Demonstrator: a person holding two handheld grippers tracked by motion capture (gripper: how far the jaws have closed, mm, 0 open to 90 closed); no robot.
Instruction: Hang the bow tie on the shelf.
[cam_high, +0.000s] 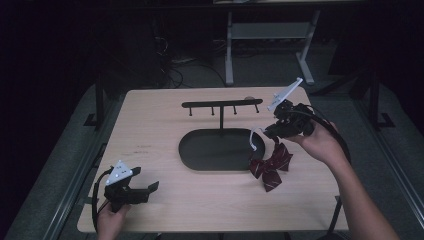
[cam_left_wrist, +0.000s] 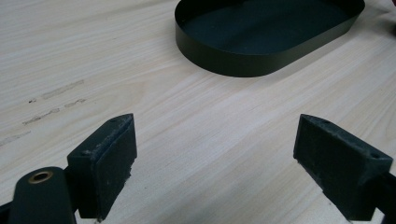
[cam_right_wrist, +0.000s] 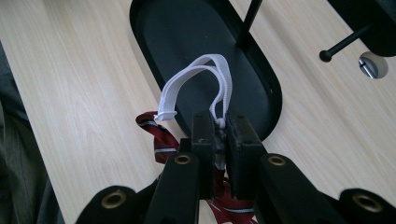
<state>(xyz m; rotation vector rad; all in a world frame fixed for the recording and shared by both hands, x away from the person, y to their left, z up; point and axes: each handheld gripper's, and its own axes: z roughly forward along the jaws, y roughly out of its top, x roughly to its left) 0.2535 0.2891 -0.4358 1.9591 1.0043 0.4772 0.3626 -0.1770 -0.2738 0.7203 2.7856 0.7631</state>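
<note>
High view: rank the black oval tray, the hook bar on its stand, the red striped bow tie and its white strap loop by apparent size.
1. black oval tray
2. hook bar, nearly as wide but thin
3. red striped bow tie
4. white strap loop, pinched in the right gripper

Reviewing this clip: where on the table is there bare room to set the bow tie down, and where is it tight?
Free: the wide wood strip of the table left of the black tray, and the front edge between the left gripper and the bow tie. Tight: the right side, where the right gripper, strap and hook stand crowd together.
</note>
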